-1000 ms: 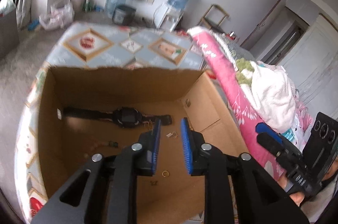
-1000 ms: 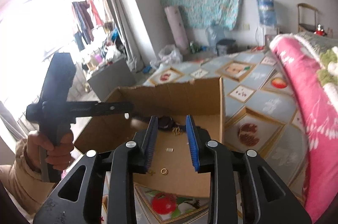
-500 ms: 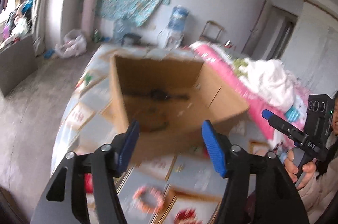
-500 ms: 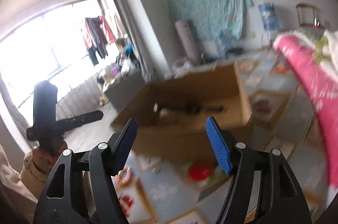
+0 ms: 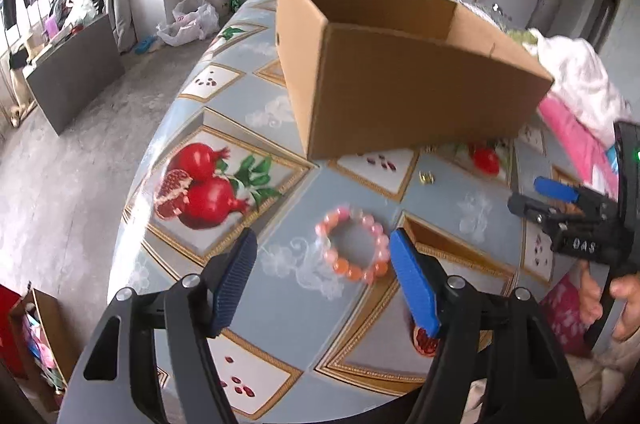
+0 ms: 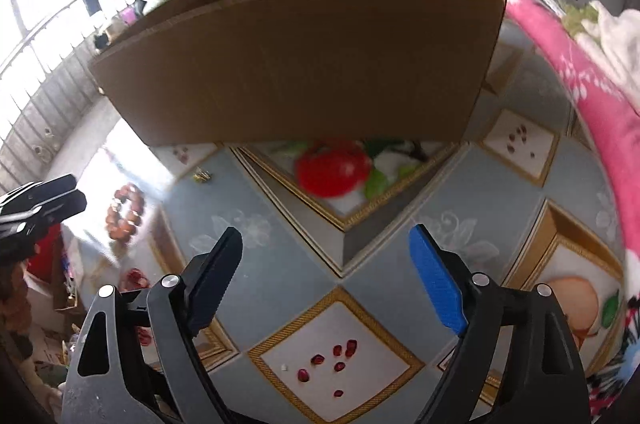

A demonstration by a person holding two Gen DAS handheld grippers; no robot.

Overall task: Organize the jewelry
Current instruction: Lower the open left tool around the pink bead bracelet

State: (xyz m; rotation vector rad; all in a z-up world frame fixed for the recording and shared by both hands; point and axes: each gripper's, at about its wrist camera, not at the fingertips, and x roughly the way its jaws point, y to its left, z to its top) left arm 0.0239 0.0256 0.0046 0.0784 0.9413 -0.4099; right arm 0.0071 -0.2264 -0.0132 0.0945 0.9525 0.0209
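Observation:
A pink and orange bead bracelet [image 5: 354,246] lies on the patterned tablecloth in front of the cardboard box [image 5: 400,83]. My left gripper [image 5: 322,238] hovers just over it with its jaws opening; the bracelet shows between the fingers, and the pads do not press on it. A small gold piece [image 5: 427,177] lies near the box's front wall. My right gripper [image 6: 326,236] points down at bare tablecloth, its jaws opening with nothing between them. In the right wrist view the bracelet [image 6: 124,212] is blurred at the left, beside the left gripper [image 6: 44,199]. The box's inside is hidden.
The table [image 5: 168,127] curves away to a concrete floor on the left. A pink blanket [image 6: 580,63] with white cloth [image 5: 576,79] on it borders the right side. A hand [image 5: 624,300] holds the right gripper [image 5: 532,195] at the right edge.
Both grippers have pulled back out of the box and come down over the table in front of it. Their jaws have spread much wider. The watch inside the box is out of sight.

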